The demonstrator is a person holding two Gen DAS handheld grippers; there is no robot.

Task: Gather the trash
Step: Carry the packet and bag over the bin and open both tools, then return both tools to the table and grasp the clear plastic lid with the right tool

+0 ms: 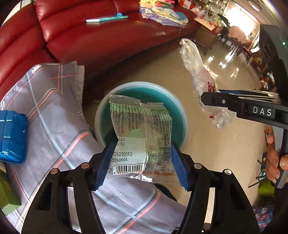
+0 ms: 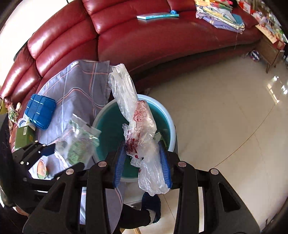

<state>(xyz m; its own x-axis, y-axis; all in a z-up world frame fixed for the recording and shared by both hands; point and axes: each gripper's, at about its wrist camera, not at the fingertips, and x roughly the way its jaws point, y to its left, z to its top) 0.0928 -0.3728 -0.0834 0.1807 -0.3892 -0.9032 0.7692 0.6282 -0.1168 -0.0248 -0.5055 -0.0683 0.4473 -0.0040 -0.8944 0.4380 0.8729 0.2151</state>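
Glossy red leather sofa (image 1: 100, 37), crinkly clear plastic wrapper (image 1: 142, 133)

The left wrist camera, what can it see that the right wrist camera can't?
Only the left wrist view shows the printed back of the snack wrapper with its barcode, and a hand. Only the right wrist view shows a green box and a ball. Both show the teal bin, the crumpled plastic bag, the red sofa and the blue case.

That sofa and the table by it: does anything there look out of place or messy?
Yes. A heap of papers and cloth sprawls untidily across the red sofa, beside a stray book. The striped tablecloth hangs unevenly off the table edge, right above the bin.
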